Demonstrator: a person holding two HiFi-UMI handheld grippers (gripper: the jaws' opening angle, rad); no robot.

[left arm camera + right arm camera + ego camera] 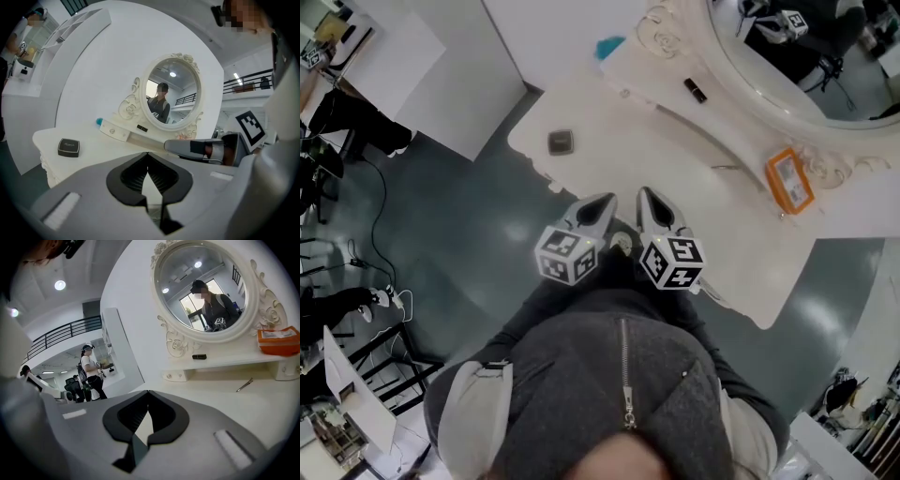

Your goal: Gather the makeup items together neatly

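- Left gripper (pixel 602 204) and right gripper (pixel 649 202): side by side at the near edge of the white vanity table (pixel 628 150), jaws pressed together on nothing.
- Nearest: dark square compact case (pixel 561 142), alone toward the table's left end.
- Farther right: thin metal hair clip (pixel 244 385) on the tabletop, flat orange packet (pixel 789 180) beside the ornate white oval mirror (pixel 176 341).
- On the shelf under the mirror: small black lipstick tube (pixel 695 90); teal-topped item (pixel 609 47) at the left end (too small to identify).
- Likely stage: nothing gathered yet, items well apart, all collecting left.
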